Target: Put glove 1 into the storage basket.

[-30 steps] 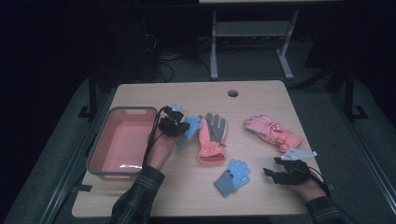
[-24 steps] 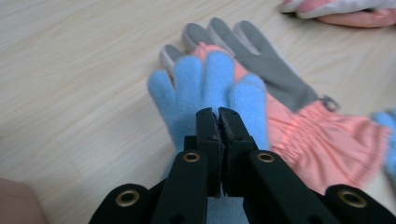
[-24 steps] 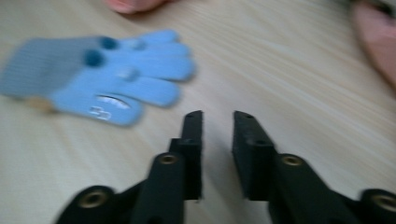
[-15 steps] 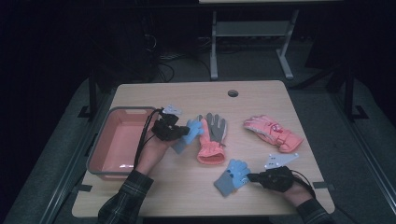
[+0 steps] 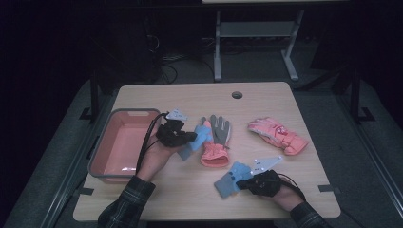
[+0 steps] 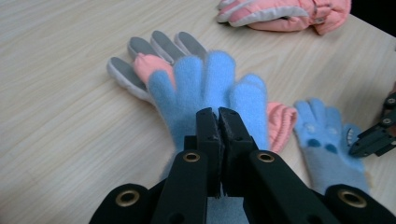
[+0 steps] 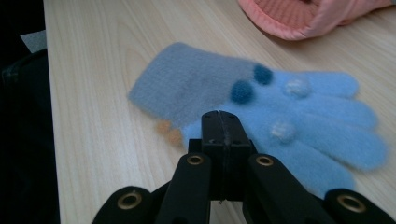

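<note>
Bin (image 5: pixel 102 145): it sits at the counter's (image 5: pixel 266 97) left edge, pink and with nothing visible inside. If your gloves are meant for it, a drop from high up can drape a fluffy glove over its rim.

Left gripper (image 5: pixel 186 137): your jaws are clenched on the cuff end of the first blue glove (image 6: pixel 210 88), just right of the bin. The left gripper view shows only a narrow fold of fleece caught between them. A quick swing can pull that fold free.

Grey-and-pink glove (image 5: pixel 217 140): it lies at the counter's middle, and the first blue glove hangs over its fingers. Fuzzy knit clings, so a low carry can drag this glove along towards the bin.

Second blue glove (image 7: pixel 261 112): it lies flat near the counter's front edge, right of middle, pom-poms up.

Right gripper (image 5: pixel 243 183): your jaws have just been closing and now stand clenched at this glove's edge. They look pinched on a thin bit of fleece by the thumb, but I cannot be sure how much they caught. Lift slowly, or the glove may stay behind or slip off the front edge.

Pink padded glove (image 5: pixel 278 135): it rests towards the right edge, well apart from both grippers, and is at no risk.
</note>
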Available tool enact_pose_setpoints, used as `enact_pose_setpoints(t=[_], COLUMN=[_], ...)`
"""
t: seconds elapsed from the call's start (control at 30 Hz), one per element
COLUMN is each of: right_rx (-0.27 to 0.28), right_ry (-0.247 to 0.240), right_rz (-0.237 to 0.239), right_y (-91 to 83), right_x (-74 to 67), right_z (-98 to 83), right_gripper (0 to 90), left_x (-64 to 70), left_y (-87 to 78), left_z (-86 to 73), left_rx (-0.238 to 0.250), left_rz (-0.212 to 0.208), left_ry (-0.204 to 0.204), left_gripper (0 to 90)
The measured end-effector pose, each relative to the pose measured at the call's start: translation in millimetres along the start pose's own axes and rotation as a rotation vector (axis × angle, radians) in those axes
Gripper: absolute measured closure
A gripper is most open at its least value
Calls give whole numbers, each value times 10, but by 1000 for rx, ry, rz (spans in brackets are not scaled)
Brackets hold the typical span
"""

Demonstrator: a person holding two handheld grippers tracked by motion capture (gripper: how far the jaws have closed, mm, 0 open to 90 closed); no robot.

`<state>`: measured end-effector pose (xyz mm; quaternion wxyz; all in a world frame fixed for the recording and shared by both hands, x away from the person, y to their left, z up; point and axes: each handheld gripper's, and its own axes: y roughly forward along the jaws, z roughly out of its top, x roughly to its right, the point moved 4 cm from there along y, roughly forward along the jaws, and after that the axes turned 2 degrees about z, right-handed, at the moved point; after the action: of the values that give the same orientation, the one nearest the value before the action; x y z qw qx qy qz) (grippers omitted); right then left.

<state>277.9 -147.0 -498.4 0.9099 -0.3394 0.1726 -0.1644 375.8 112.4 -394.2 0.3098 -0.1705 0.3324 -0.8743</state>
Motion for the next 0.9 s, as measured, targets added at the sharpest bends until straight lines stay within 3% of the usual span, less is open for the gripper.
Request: enact_pose_setpoints(t=[0.37, 0.47, 0.63, 0.67, 0.7, 0.73, 0.8, 0.83, 0.9], right_rx=[6, 49, 77, 77, 94, 94, 113, 113, 129], right_ry=[-33, -10, 52, 52, 71, 71, 100, 100, 129], right_rz=[23, -10, -109, -109, -160, -160, -236, -236, -291], right_y=[206, 55, -195, -195, -305, -305, -422, -422, -478], right_x=[-82, -8, 221, 221, 333, 333, 461, 461, 553], right_z=[197, 177, 43, 43, -27, -27, -103, -103, -147], right_gripper=[900, 873, 711, 711, 641, 641, 503, 503, 395], left_x=[136, 229, 361, 361, 400, 418, 488, 514, 569], left_y=[-42, -40, 0, 0, 17, 28, 69, 89, 129], left_z=[2, -8, -29, -29, -35, -37, -45, -49, -57], left_rx=[3, 3, -11, -11, -15, -21, -25, -31, -38], left_rz=[-42, -73, -112, -112, -119, -126, -144, -154, -168], left_ry=[41, 67, 102, 102, 109, 116, 123, 135, 152], left_gripper=[879, 879, 879, 878, 878, 878, 878, 878, 878])
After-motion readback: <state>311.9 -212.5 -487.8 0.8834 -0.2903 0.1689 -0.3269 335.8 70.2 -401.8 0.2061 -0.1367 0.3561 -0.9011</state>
